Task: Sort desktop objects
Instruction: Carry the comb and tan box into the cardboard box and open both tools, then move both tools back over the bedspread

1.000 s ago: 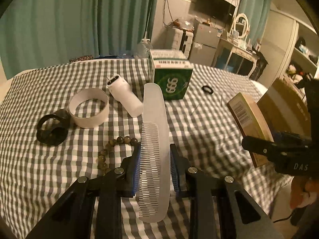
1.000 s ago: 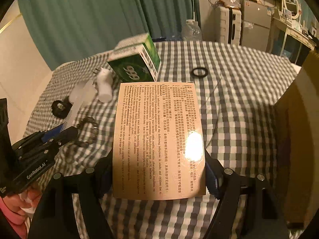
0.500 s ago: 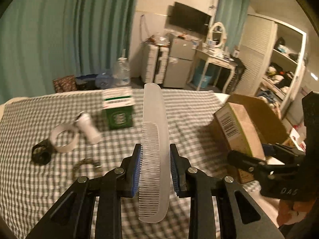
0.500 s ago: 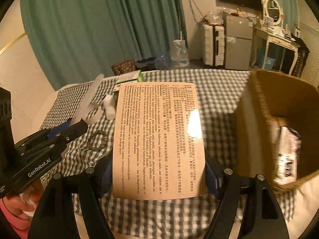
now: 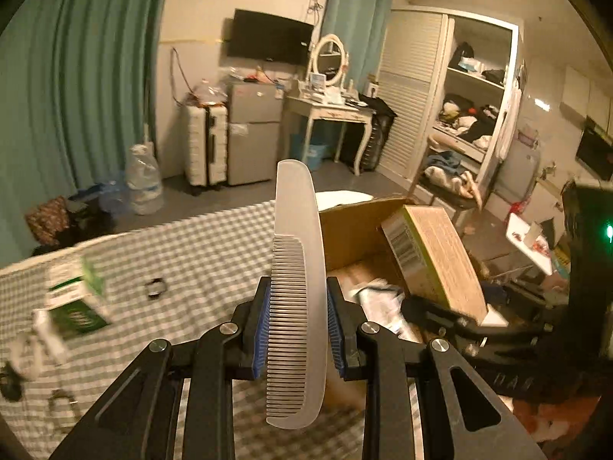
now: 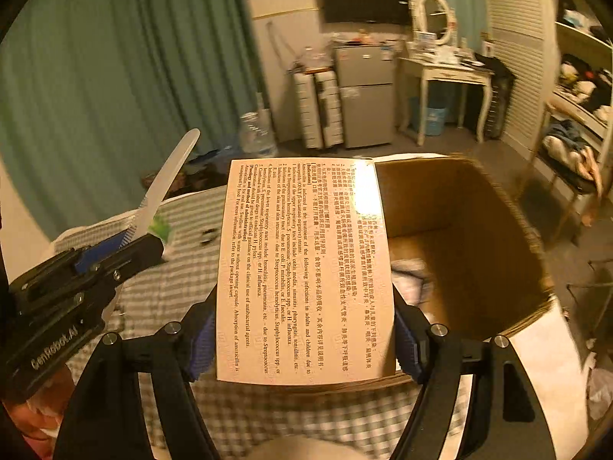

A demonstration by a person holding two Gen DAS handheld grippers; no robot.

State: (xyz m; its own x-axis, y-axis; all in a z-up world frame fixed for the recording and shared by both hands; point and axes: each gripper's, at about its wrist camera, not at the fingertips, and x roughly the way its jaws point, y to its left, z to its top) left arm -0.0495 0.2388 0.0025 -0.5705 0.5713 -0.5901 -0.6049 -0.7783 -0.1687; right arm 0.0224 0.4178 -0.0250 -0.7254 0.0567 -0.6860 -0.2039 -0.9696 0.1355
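My left gripper (image 5: 298, 329) is shut on a translucent white comb (image 5: 297, 268), which stands upright between the blue pads, above the table near the box. My right gripper (image 6: 304, 339) is shut on a flat medicine box (image 6: 306, 268) with printed text, held at the rim of an open cardboard box (image 6: 471, 230). The medicine box also shows in the left wrist view (image 5: 433, 257), over the cardboard box (image 5: 352, 230). The left gripper with the comb (image 6: 164, 188) shows at the left of the right wrist view.
The checkered tablecloth (image 5: 207, 253) carries a green box (image 5: 76, 299), a small black ring (image 5: 155, 287), a white bottle and beads at far left, blurred. The cardboard box holds white packets (image 5: 379, 299). Furniture stands behind.
Both grippers have swung right and risen from the table's middle toward the cardboard box. Each keeps its object. The box interior now fills the right wrist view.
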